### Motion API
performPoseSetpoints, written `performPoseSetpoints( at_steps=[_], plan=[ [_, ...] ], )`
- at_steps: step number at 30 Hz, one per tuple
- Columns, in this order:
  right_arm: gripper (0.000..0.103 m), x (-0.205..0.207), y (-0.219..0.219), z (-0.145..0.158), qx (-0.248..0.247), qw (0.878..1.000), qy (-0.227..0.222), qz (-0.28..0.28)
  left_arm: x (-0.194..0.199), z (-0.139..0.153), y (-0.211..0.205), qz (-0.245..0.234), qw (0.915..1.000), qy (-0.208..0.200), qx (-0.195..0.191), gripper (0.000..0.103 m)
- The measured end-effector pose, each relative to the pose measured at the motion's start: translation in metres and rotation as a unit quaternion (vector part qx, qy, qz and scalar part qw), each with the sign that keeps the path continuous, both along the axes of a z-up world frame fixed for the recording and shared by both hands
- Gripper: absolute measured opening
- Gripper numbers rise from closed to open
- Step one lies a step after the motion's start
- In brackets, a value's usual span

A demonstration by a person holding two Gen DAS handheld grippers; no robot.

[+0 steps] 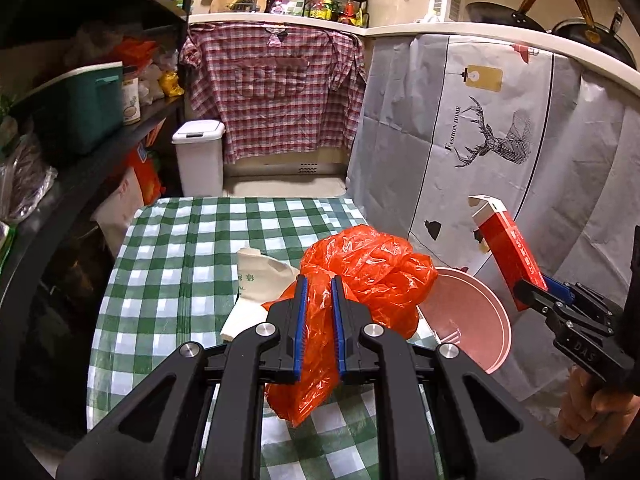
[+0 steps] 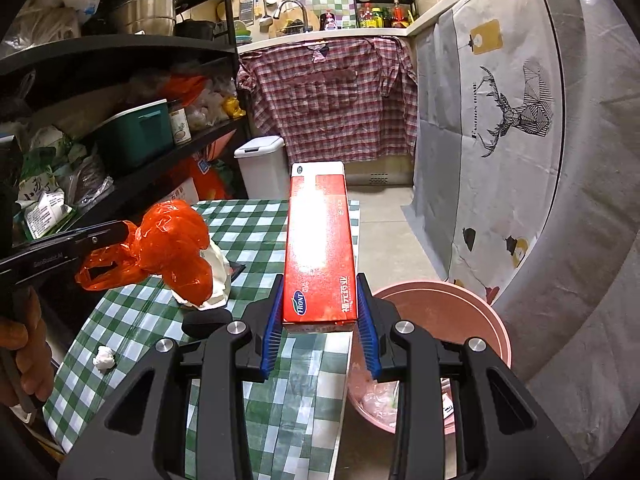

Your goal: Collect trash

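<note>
Both grippers are pinching trash: left gripper [image 1: 319, 304] the orange bag [image 1: 368, 268], right gripper [image 2: 320, 320] the red box [image 2: 320, 248]; next, releasing over the pink bucket [image 2: 480, 312], lower right.

Bag [image 1: 360, 268] held above table [image 1: 192, 248]; box [image 2: 320, 248] right of it, over table edge; basin [image 2: 440, 320] below-right, beside table.

both wrist views face sink wall (close over table [image 1: 168, 240]), sharing bin [image 2: 262, 164].

Red box [image 2: 320, 248]: "HRONT" oval logo, Chinese characters. Deer-print curtain [image 1: 500, 140]: "FASHION HOME". Right tool [image 1: 538, 286] body: "DAS".
</note>
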State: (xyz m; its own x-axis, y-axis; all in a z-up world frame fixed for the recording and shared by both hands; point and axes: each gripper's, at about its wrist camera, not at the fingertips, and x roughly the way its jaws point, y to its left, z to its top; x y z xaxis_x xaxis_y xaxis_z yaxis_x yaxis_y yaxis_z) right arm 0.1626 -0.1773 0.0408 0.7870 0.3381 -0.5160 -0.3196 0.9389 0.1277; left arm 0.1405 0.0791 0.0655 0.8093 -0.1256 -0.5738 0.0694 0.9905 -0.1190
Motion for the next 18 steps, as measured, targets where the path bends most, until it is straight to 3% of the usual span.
performPoseSetpoints(
  at_steps=[18],
  plan=[
    [0.034, 0.002, -0.008, 0.000, 0.002, 1.000, -0.001, -0.006, 0.010, -0.003, -0.018, -0.010, 0.9999, 0.003, 0.004, 0.011]
  ],
)
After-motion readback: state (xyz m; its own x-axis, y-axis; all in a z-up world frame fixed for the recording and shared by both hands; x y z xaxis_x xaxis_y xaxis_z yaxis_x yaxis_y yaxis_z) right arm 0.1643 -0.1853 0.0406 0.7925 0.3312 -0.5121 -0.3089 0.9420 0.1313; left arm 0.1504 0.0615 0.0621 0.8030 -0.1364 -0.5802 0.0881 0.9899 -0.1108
